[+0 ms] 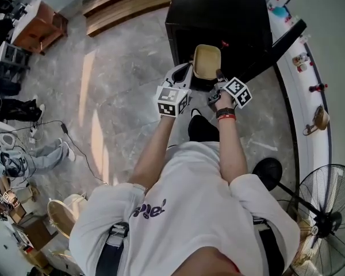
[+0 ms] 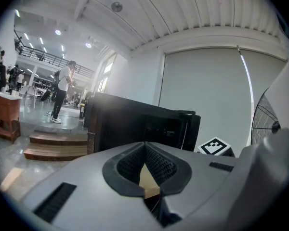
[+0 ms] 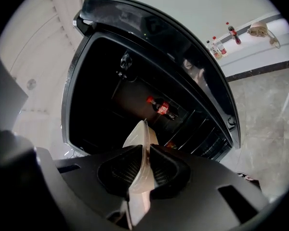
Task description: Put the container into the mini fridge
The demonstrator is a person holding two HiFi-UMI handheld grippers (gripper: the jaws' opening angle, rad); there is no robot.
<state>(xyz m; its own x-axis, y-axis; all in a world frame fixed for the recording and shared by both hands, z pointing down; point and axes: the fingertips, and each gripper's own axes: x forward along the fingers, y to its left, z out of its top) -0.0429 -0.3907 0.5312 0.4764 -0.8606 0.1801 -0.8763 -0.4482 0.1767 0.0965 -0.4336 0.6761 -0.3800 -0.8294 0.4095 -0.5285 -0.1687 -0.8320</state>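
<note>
Carrying step. The container (image 1: 207,60) is held off the floor just in front of the open mini fridge (image 1: 218,16), not yet inside. The left tongs (image 1: 190,72) and right tongs (image 1: 217,78) are each clamped on a thin side wall of the container, one on each side. Judged next move: pass it level through the opening onto a shelf, clear of the bottle (image 3: 161,107), then let go.

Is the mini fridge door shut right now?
No, the door stands swung open, and a red-labelled bottle shows inside the dark mini fridge.
</note>
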